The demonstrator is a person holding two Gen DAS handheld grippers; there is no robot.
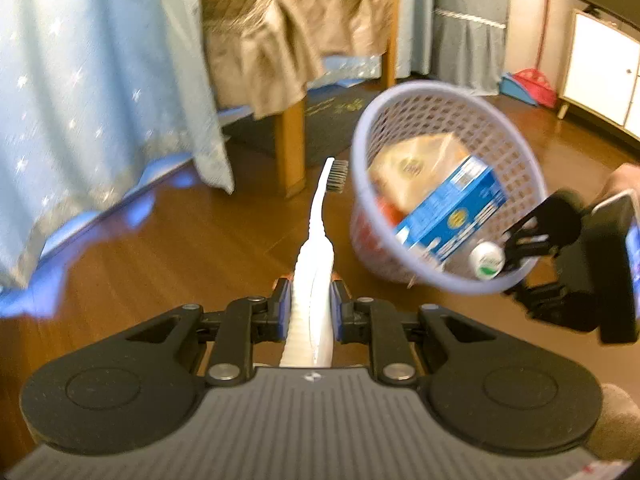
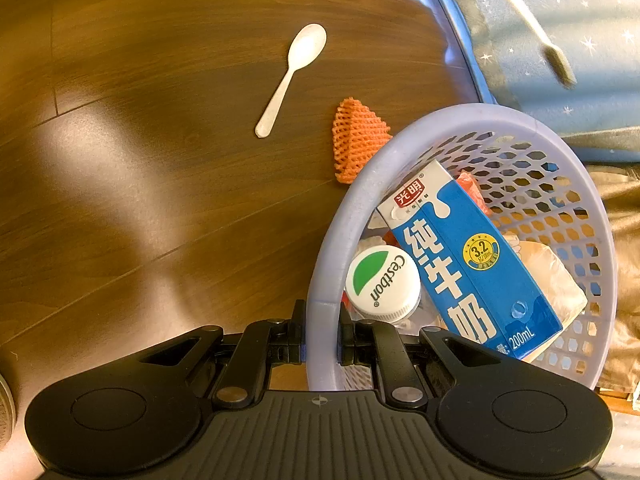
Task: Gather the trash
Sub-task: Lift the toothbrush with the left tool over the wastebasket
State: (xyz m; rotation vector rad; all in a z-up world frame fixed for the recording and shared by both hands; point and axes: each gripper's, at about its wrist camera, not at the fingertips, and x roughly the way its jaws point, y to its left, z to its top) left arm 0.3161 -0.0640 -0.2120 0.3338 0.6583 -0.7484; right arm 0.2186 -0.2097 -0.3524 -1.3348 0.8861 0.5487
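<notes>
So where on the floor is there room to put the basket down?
The wood floor is bare left of the white spoon and the orange foam net, toward the near left. It is crowded by the blue bed skirt, and the basket itself is packed with a milk carton and a bottle cap.

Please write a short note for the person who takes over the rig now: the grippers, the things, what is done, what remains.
Left gripper: shut on the white toothbrush, head pointing away, beside the basket.
Right gripper: shut on the rim of the lilac basket, which is tilted.
Done: milk carton, capped bottle and wrappers are in the basket.
Left: drop the toothbrush in; then the white spoon and orange foam net, both on the floor.
</notes>
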